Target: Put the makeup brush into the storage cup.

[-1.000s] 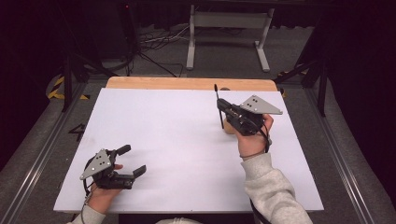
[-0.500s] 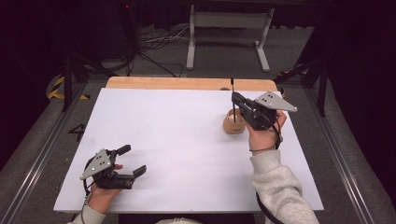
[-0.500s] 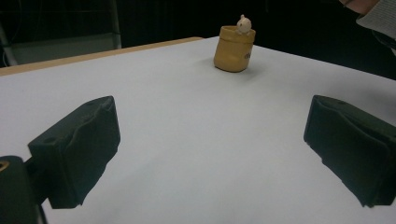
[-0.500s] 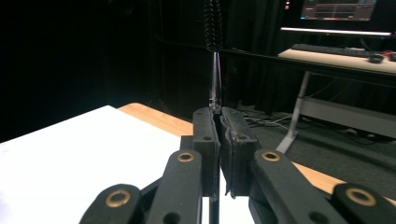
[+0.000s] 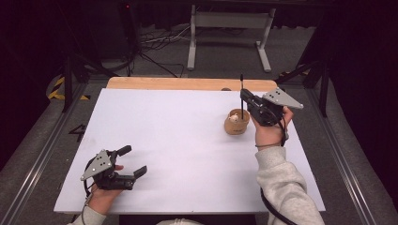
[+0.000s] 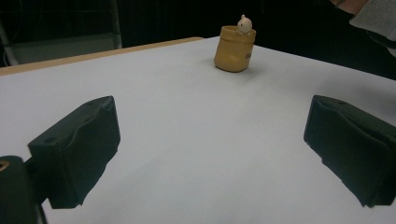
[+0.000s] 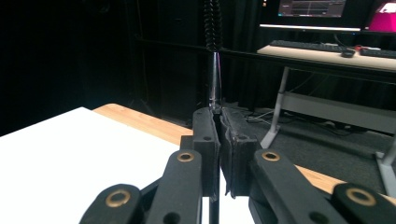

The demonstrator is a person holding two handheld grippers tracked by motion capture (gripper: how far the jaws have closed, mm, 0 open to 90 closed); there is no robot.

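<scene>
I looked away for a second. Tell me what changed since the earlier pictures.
The right gripper, shut on the thin black rod, slid rightward across the table, uncovering the small tan pot with its pale figure. The left gripper stayed put, jaws open.

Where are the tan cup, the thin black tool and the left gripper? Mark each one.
tan cup (image 5: 235, 125), high view, on its front wall.
thin black tool (image 7: 214, 77), right gripper view, on the shiny shaft above the shut jaws.
left gripper (image 5: 131, 161), high view, midway between its open fingertips.
</scene>
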